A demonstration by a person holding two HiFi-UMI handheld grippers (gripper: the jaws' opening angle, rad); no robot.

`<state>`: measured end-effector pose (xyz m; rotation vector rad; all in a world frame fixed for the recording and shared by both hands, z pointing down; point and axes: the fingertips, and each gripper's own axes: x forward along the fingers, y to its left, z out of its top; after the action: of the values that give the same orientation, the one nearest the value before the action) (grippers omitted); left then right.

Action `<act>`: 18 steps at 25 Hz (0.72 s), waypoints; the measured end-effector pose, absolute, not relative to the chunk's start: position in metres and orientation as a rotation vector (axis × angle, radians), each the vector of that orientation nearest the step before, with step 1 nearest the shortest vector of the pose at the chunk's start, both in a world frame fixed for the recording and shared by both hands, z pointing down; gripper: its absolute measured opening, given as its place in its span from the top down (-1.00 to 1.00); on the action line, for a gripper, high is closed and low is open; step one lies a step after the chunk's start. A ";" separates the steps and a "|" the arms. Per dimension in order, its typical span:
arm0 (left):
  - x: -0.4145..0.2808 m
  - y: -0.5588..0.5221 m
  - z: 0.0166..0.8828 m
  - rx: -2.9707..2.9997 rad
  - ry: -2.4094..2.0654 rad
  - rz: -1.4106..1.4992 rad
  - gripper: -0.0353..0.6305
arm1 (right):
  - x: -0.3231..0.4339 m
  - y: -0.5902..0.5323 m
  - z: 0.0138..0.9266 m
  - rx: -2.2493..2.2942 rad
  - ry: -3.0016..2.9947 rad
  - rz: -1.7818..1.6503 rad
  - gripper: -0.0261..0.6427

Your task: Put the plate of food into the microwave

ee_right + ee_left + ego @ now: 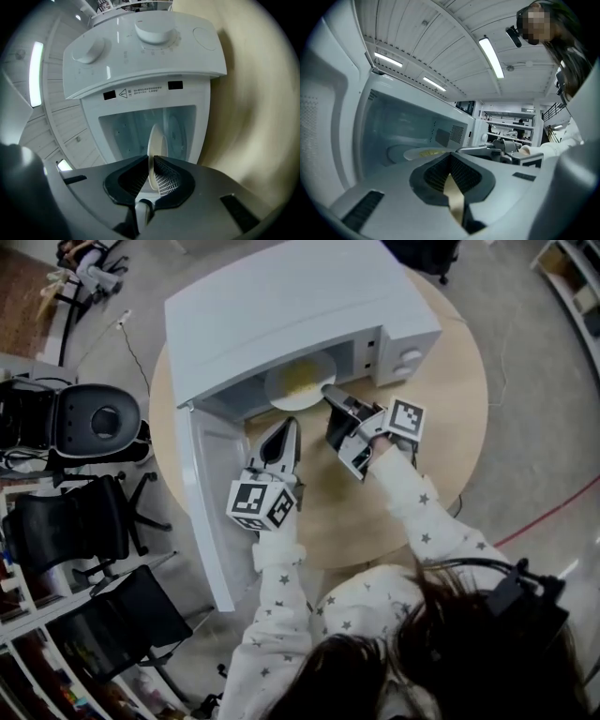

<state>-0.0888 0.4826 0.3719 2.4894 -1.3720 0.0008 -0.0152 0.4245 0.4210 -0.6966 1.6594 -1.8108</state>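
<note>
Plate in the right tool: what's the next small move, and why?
Probably ease the plate deeper and lower it onto the microwave floor. The right tool pinches its rim, the door stands open, and the plate seems only just inside.

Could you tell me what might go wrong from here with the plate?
1. The right gripper pinches only the near rim of the plate; it could tip or slip, spilling the yellow food.
2. The plate sits at the mouth of the microwave; its rim might clip the frame.
3. The left gripper, shut and empty, is close by and may bump it.
</note>
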 end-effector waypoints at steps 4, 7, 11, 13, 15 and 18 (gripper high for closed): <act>-0.088 0.468 0.376 2.503 -1.364 0.024 0.89 | -0.017 0.409 0.426 -0.715 1.650 -1.805 0.86; -0.098 0.464 0.378 2.492 -1.364 0.020 0.89 | -0.029 0.402 0.430 -0.741 1.651 -1.800 0.86; -0.100 0.460 0.383 2.476 -1.359 0.014 0.89 | -0.041 0.397 0.431 -0.741 1.658 -1.814 0.86; -0.101 0.457 0.385 2.474 -1.357 0.012 0.89 | -0.043 0.394 0.431 -0.744 1.661 -1.818 0.86; -0.102 0.453 0.386 2.470 -1.356 0.008 0.89 | -0.046 0.393 0.433 -0.745 1.657 -1.824 0.86; -0.102 0.447 0.388 2.468 -1.349 0.004 0.89 | -0.045 0.392 0.437 -0.767 1.647 -1.836 0.86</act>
<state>-0.1018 0.4472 0.3877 2.4681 -1.3490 0.0039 -0.0455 0.3917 0.4374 -0.7673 1.6469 -1.8365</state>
